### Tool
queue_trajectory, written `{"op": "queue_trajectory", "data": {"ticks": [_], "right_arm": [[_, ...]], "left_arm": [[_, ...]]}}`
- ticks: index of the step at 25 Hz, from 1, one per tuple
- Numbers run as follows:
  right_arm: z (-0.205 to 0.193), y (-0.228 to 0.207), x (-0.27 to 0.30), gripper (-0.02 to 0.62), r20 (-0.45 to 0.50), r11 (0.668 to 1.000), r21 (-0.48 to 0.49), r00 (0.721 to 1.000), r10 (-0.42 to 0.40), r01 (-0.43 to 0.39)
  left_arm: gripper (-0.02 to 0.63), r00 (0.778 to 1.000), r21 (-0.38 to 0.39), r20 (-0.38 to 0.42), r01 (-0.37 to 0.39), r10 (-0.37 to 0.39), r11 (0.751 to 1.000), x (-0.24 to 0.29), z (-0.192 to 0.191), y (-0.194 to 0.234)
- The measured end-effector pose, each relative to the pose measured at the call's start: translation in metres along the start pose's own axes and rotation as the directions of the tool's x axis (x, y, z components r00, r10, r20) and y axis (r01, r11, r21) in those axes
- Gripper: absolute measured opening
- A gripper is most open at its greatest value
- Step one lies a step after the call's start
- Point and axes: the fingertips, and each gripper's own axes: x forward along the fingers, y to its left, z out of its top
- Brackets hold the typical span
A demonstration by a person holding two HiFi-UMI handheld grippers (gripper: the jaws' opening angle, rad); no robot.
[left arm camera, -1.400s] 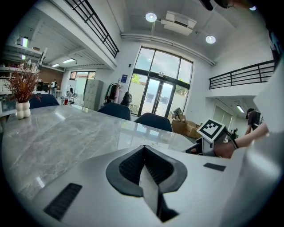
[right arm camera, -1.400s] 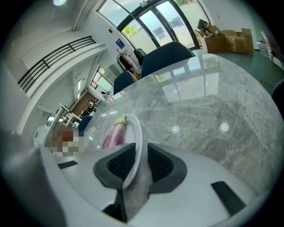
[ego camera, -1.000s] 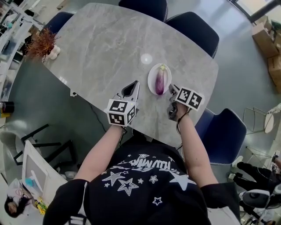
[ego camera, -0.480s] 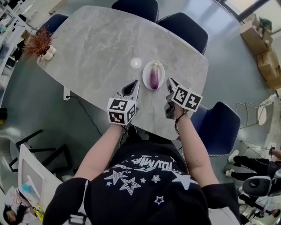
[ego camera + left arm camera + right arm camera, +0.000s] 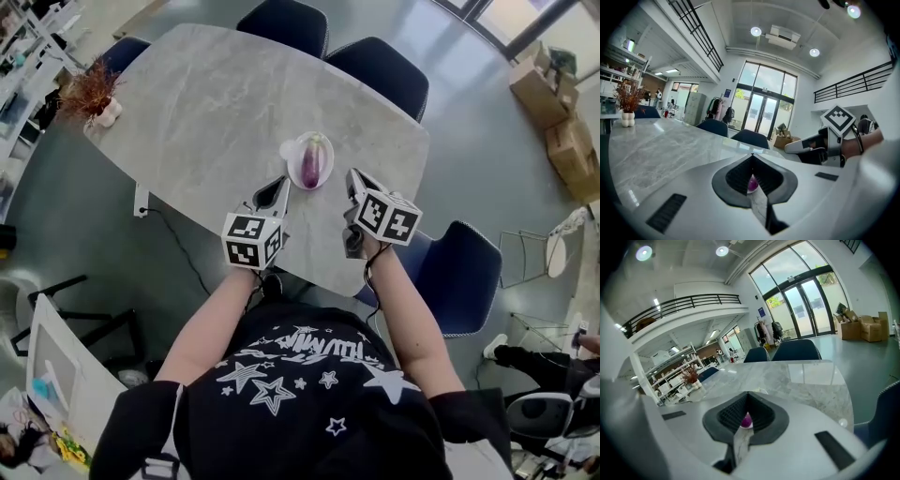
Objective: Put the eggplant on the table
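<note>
At the left claw (image 5: 751,156), jaws drawn together to a point, nothing gripped; likewise at the right claw (image 5: 747,394), closed up and empty. Through the slit of each, a glimpse of purple: the eggplant (image 5: 312,159), lying lengthwise on a small white plate (image 5: 324,148), just ahead of both claws and roughly between them, on the grey marbled surface (image 5: 206,94) toward its near side. Not yet touched, so by the look of it still at the approach step. Must open first; otherwise likely to shove the eggplant or skate the light plate across the smooth stone. Could lose it to a roll if nipped off-centre, given the round, glossy, tapered shape; could bruise it with too hard a squeeze. Might lift or tip the plate by catching its rim with a jaw. Should set down well away from the near edge, or risk a roll off onto the floor. Worth watching for a knock between the two claws, held so near each other.
</note>
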Motion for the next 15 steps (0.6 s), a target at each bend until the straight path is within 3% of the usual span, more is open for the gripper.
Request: {"op": "queue_trajectory", "data": {"ticks": [8, 15], "right_arm": [[0.002, 0.013, -0.049, 0.006, 0.017, 0.986, -0.120, 0.993, 0.120, -0.117], [-0.009, 0.015, -0.088, 0.006, 0.023, 0.965, -0.178, 0.980, 0.197, -0.190]], "left_arm": [[0.008, 0.997, 0.028, 0.054, -0.051, 0.049, 0.998, -0.020, 0.017, -0.048], [0.008, 0.993, 0.047, 0.075, -0.092, 0.088, 0.995, -0.043, 0.009, -0.088]]}}
